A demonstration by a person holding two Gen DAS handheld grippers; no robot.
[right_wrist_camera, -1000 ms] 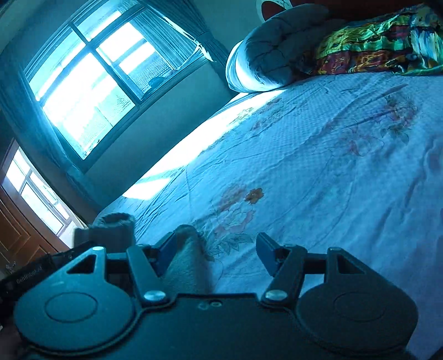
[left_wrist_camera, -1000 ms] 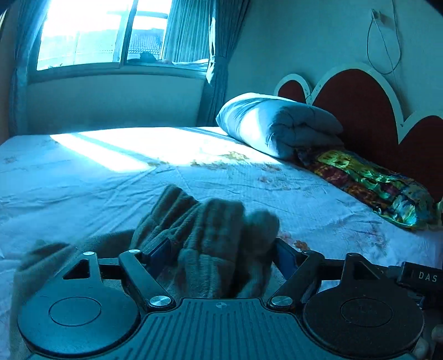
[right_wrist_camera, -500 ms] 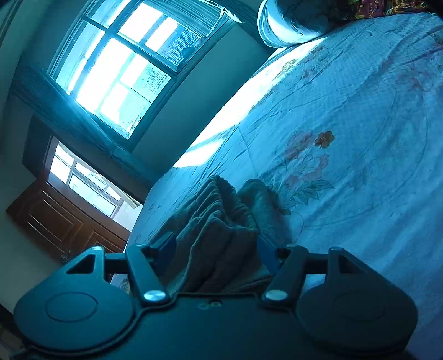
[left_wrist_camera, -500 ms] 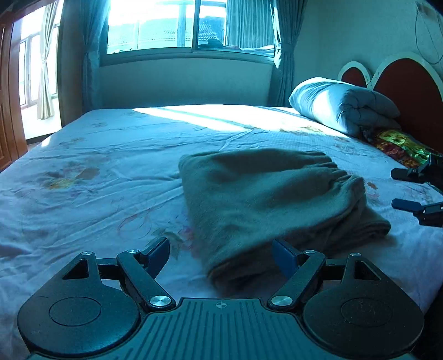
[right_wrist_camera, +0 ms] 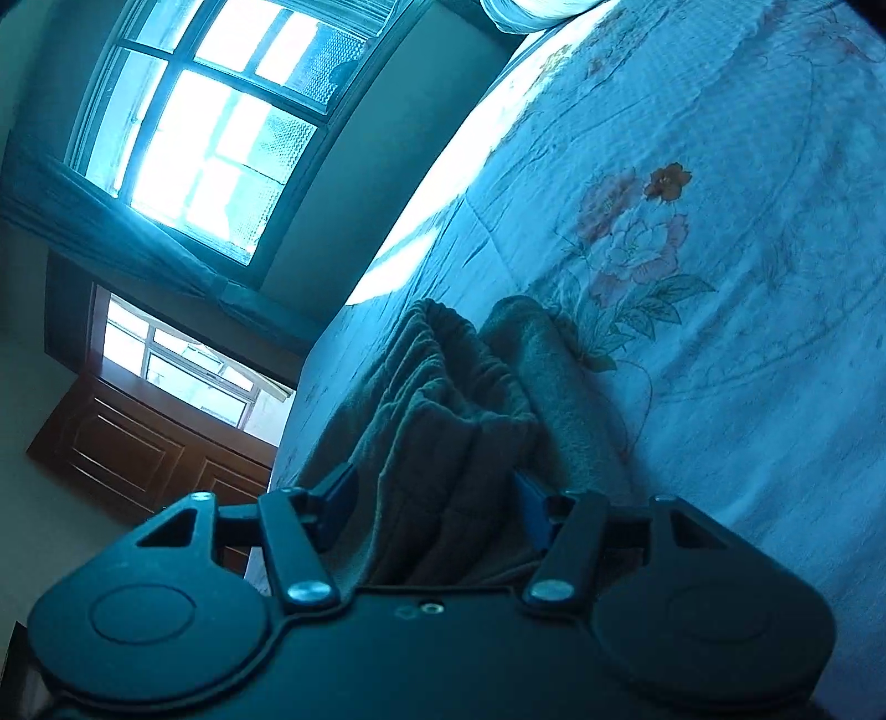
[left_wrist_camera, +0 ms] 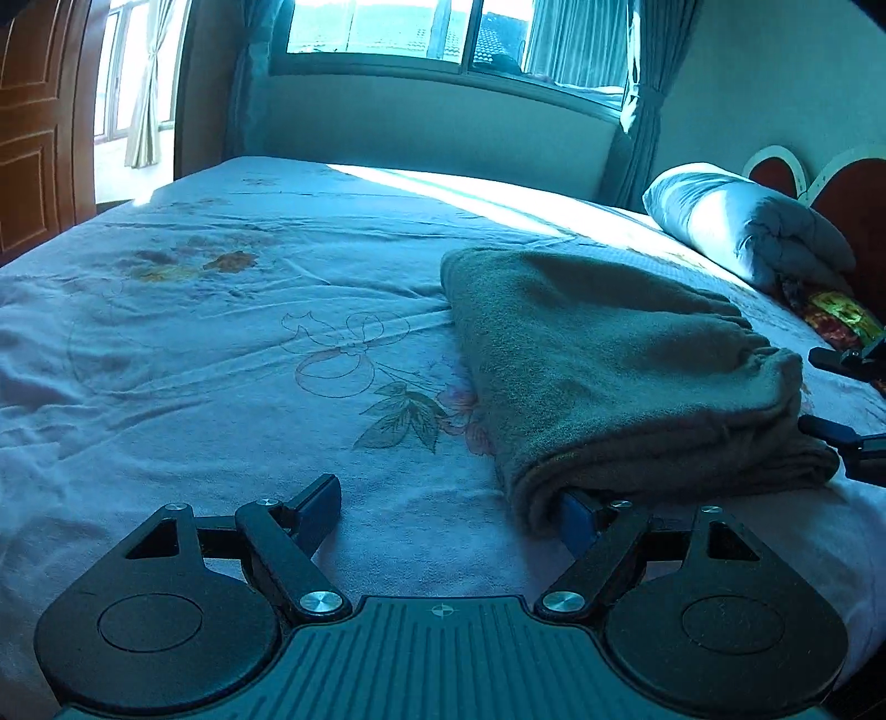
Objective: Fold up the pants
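The grey-brown pants (left_wrist_camera: 603,354) lie folded in a thick stack on the bed sheet (left_wrist_camera: 221,343). My left gripper (left_wrist_camera: 448,509) is open and empty, low over the sheet at the stack's near left corner; its right finger touches the fold edge. My right gripper (right_wrist_camera: 434,498) is open, its jaws wide on either side of the gathered waistband end of the pants (right_wrist_camera: 443,421). The right gripper's fingers (left_wrist_camera: 841,432) show at the right edge of the left wrist view, beside the stack.
A rolled blue-white duvet (left_wrist_camera: 747,227) and a colourful pillow (left_wrist_camera: 836,315) lie by the red headboard (left_wrist_camera: 853,194). A window (left_wrist_camera: 443,27) with curtains is beyond the bed. A wooden door (left_wrist_camera: 33,127) stands at the left.
My left gripper let go of the pants, pulled back and slid left. The pants now lie flat and folded. My right gripper moved onto the waistband end with its jaws open around it.
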